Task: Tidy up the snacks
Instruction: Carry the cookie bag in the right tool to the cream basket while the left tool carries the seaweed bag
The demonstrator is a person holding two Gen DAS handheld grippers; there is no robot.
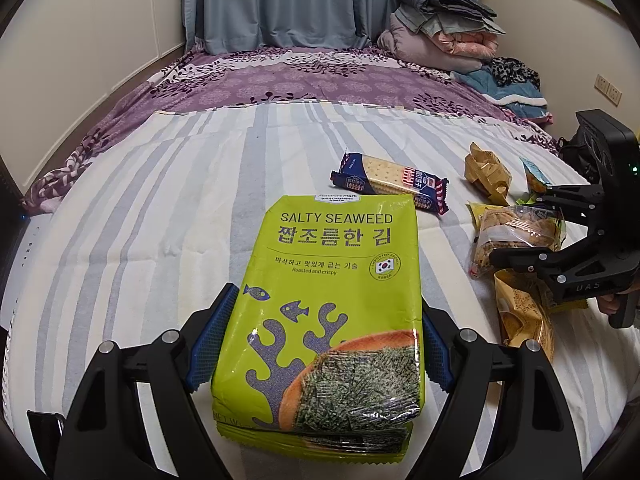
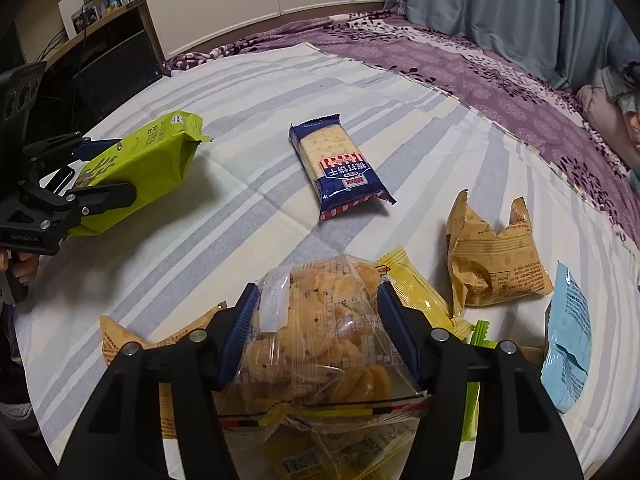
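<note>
Both grippers are clamping snack packs over the striped grey-and-cream sheet (image 1: 152, 208) spread on the bed. The left gripper (image 1: 320, 336) is gripping a lime-green foil pack of salty seaweed (image 1: 328, 292), its blue ribbed pads (image 1: 212, 340) spread wide and pressing against the pack's two long sides; the right wrist view is showing this pack (image 2: 148, 164) tilting up, clear of the sheet, near the sheet's left edge. The right gripper (image 2: 318, 336) is grasping a clear plastic bag of golden cookies (image 2: 316, 320), its pads (image 2: 240, 328) squeezing the bag from both sides at medium opening, with the bag sitting over the pile of packets at the sheet's near edge. One navy-blue wrapper of soda crackers (image 2: 340, 168) is lying flat and alone toward the middle of the sheet, well apart from both grippers. One crumpled tan packet (image 2: 492, 260) is resting just right of the cookie bag, and a second tan packet (image 2: 132, 340) is showing at the bag's left, partly under the gripper. One yellow wrapper (image 2: 420, 296) is peeking out beside the right pad, one light-blue packet (image 2: 568, 340) is lying toward the sheet's right edge, and a green strip (image 2: 478, 334) is showing between them; what it belongs to cannot be told.
</note>
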